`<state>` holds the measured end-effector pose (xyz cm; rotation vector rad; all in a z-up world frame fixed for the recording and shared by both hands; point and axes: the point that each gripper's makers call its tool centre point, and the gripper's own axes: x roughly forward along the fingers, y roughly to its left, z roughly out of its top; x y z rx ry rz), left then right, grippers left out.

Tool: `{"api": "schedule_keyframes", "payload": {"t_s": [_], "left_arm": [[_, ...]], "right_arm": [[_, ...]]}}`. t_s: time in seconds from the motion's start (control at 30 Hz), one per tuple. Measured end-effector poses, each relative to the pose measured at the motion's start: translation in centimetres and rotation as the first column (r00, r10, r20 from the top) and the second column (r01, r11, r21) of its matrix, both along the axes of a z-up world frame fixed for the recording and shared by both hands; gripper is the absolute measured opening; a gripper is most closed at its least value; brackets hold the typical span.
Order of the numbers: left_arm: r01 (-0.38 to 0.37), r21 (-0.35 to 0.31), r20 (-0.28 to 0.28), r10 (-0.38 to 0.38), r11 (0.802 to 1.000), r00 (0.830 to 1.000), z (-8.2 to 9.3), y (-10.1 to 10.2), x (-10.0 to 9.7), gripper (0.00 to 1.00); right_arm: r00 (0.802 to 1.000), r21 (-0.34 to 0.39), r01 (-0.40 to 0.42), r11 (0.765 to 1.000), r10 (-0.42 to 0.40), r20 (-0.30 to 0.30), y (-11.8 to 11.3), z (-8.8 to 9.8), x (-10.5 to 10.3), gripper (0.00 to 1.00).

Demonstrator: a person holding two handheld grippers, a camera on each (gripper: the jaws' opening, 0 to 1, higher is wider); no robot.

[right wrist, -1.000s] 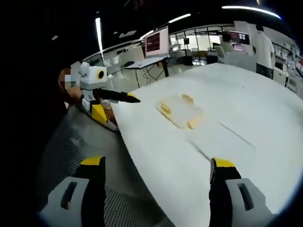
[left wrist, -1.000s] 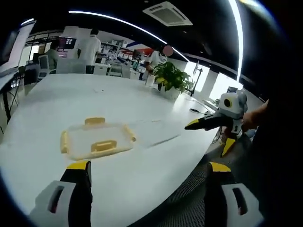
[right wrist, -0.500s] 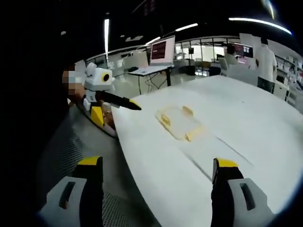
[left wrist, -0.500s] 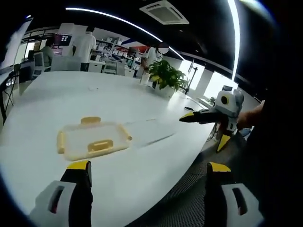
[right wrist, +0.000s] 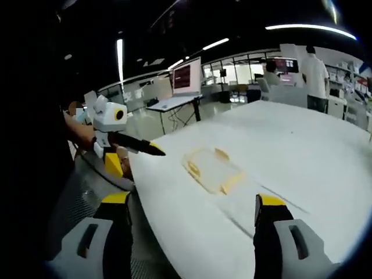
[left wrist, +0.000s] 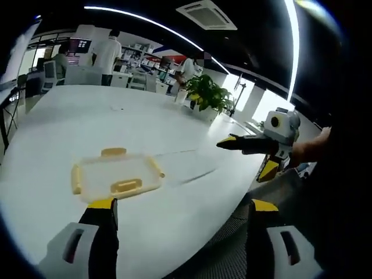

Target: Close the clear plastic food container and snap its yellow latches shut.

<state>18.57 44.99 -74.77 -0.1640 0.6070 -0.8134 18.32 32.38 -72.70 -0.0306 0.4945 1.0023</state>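
The container [left wrist: 114, 175] is a flat, shallow box of clear plastic with rounded corners, lying on the smooth white table [left wrist: 70, 128]. Yellow latches [left wrist: 125, 186] sit along its edges; whether they are snapped down cannot be told. In the right gripper view the container [right wrist: 212, 170] lies near the table's curved edge, with the floor beside the table showing a dotted grey texture.

The left gripper [left wrist: 177, 208] hangs just short of the container, its yellow-tipped jaws wide apart and holding nothing. The right gripper [right wrist: 195, 203] is likewise spread wide and empty, further back from the container, above the table edge.
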Motion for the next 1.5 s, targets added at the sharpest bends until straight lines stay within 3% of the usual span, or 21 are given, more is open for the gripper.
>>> {"api": "schedule_keyframes", "payload": {"t_s": [0.53, 1.0, 1.2, 1.5], "left_arm": [[0.048, 0.067, -0.028, -0.046, 0.997, 0.999, -0.5, 0.9, 0.4, 0.83], [0.072, 0.122, -0.058, -0.066, 0.990, 0.996, -0.8, 3.1, 1.4, 0.77], [0.082, 0.128, -0.062, -0.075, 0.988, 0.995, -0.8, 3.3, 2.1, 0.74], [0.111, 0.149, -0.081, -0.100, 0.983, 0.992, -1.3, 3.2, 2.3, 0.74]], "right_arm": [[1.000, -0.019, -0.007, 1.000, 0.008, 0.004, 1.2, 0.0, 0.9, 0.73], [0.999, -0.025, -0.041, 0.999, 0.040, -0.008, 2.9, -0.4, 1.8, 0.67], [0.998, -0.031, -0.055, 0.998, 0.055, 0.001, 3.8, -0.5, 2.6, 0.62], [0.998, -0.027, -0.064, 0.998, 0.064, -0.013, 4.8, -1.0, 3.7, 0.62]]}}
